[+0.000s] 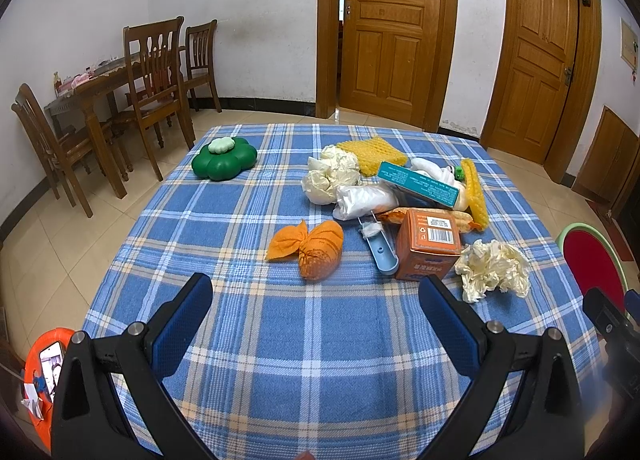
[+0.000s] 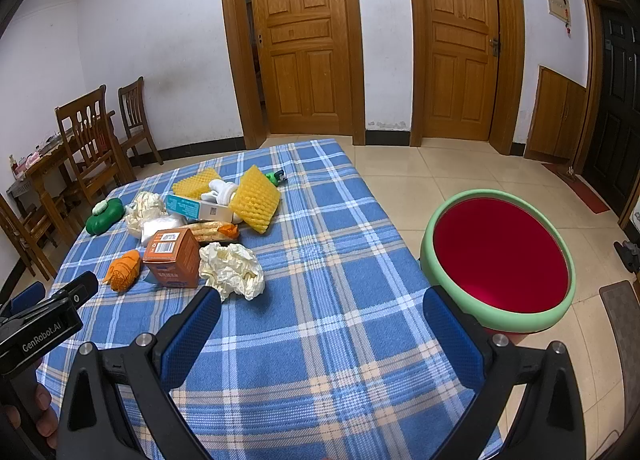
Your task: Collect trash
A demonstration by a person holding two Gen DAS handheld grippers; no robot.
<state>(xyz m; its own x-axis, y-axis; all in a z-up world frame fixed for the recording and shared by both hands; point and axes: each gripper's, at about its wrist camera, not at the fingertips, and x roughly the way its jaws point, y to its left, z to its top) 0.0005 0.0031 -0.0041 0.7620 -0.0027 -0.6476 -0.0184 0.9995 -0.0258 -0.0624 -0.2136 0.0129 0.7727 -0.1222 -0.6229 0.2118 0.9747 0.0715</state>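
Trash lies heaped on a blue plaid tablecloth (image 1: 280, 340): an orange net bag (image 1: 316, 250), an orange carton (image 1: 430, 244), crumpled cream paper (image 1: 494, 270), a teal box (image 1: 418, 181), yellow foam sheets (image 1: 372, 153), white plastic bags (image 1: 362, 199). My left gripper (image 1: 316, 312) hovers open over the near cloth, short of the net bag. My right gripper (image 2: 322, 324) is open too, above the cloth's right part, with the crumpled paper (image 2: 232, 270) and carton (image 2: 174, 256) ahead to its left. A green-rimmed red bin (image 2: 500, 256) stands on the floor beside the table.
A green flower-shaped object (image 1: 224, 159) sits at the table's far left. A wooden dining table with chairs (image 1: 148, 71) stands by the left wall. Two wooden doors (image 2: 300, 39) are behind. An orange stool holding a phone (image 1: 48, 368) is at lower left.
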